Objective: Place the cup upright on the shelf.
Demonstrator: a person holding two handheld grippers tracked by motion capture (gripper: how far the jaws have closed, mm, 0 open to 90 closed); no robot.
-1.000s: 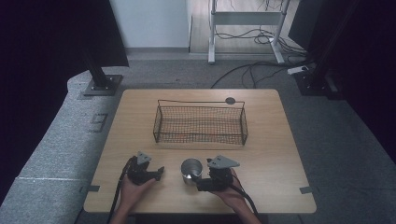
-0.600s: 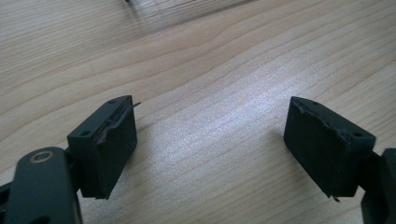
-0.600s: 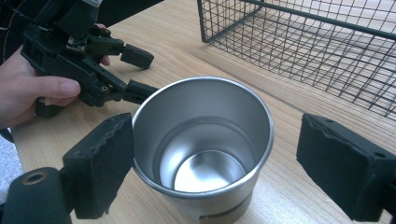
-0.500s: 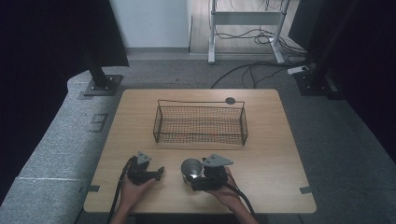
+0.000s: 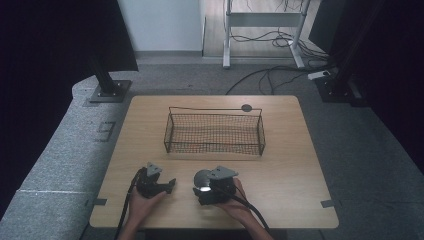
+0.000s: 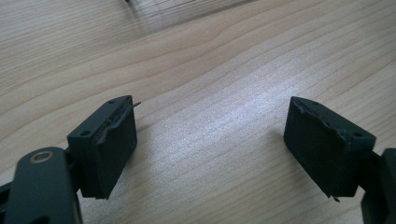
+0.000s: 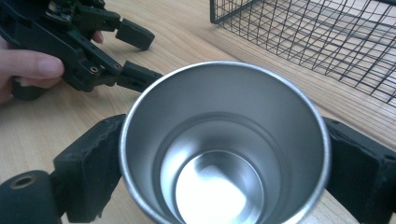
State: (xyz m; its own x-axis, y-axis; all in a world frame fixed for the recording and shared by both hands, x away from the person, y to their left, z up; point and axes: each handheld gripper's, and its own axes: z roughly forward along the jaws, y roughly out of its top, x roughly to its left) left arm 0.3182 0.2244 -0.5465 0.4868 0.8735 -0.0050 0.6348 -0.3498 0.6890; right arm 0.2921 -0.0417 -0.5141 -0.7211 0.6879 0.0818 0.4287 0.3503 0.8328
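1. A light wooden table [image 5: 300, 150] fills the middle of the high view, standing on grey carpet with dark curtains to either side.
2. A black wire basket [image 5: 214, 132] stands upright toward the table's far edge, roughly centred between its left and right edges; in the right gripper view its mesh wall [image 7: 308, 42] crosses the upper right corner.
3. Your right gripper [image 5: 205, 186] rests near the table's near edge, about midway along it, its jaws pinching a steel cup [image 5: 202, 179] from two sides; in the right gripper view the cup [image 7: 224, 144] sits between the black pads with its open mouth toward the camera, its inside bare and shiny.
4. Your left gripper [image 5: 169, 186] lies just left of the cup, also near the near edge, jaws spread wide over bare wood in the left gripper view [image 6: 210, 149] with nothing between them.
5. A small dark disc [image 5: 246, 107] lies by the far edge, just behind the basket's right end.
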